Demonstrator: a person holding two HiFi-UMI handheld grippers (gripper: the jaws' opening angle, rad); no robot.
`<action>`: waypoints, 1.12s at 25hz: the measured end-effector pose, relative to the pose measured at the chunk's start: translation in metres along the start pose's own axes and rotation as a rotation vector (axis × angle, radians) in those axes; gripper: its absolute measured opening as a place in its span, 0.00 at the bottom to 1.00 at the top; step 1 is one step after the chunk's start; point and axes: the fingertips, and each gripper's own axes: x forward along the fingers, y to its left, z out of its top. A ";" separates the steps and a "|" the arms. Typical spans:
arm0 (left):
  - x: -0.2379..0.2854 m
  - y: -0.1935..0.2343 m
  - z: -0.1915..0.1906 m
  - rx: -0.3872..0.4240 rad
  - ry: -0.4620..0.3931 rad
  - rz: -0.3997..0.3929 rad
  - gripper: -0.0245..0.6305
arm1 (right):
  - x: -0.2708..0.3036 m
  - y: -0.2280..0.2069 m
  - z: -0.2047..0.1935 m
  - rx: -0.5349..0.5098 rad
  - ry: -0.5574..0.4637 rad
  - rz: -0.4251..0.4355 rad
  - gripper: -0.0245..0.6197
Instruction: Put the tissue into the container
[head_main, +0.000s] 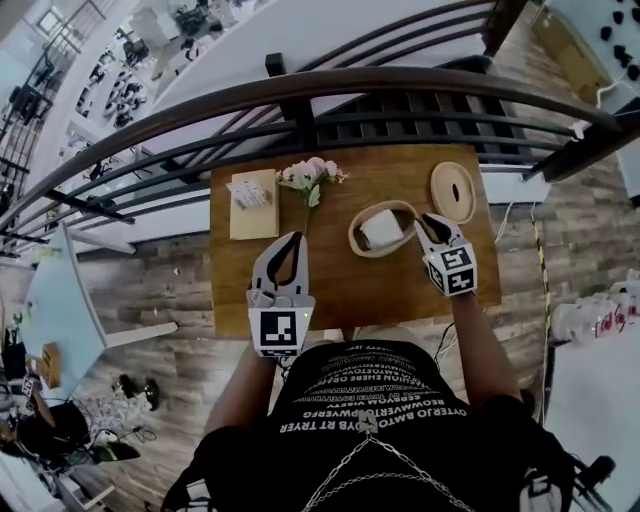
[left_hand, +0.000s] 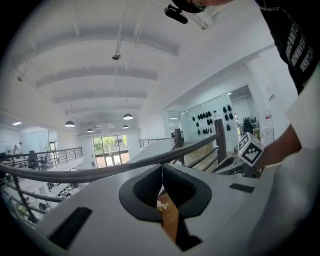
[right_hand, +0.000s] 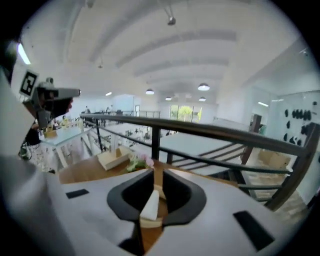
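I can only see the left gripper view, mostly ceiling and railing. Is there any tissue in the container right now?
Observer: Yes. The head view shows a folded white tissue lying inside the oval light-wood container on the brown wooden table.
Operator: Is the right gripper holding anything?
Observer: No. The right gripper sits just beside the container's right rim, and its own view shows the jaws together with nothing clamped between them.
Operator: Is there a lid anywhere?
Observer: Yes. A round light-wood lid with a slot lies flat at the table's far right, off the container.
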 end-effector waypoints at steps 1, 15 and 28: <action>-0.006 0.000 0.007 -0.009 -0.016 -0.009 0.08 | -0.020 0.001 0.018 0.010 -0.074 -0.022 0.10; -0.065 -0.011 0.047 0.068 -0.150 -0.082 0.08 | -0.180 0.041 0.106 -0.056 -0.341 -0.277 0.06; -0.063 -0.030 0.032 0.042 -0.137 -0.151 0.08 | -0.186 0.047 0.090 -0.040 -0.290 -0.288 0.06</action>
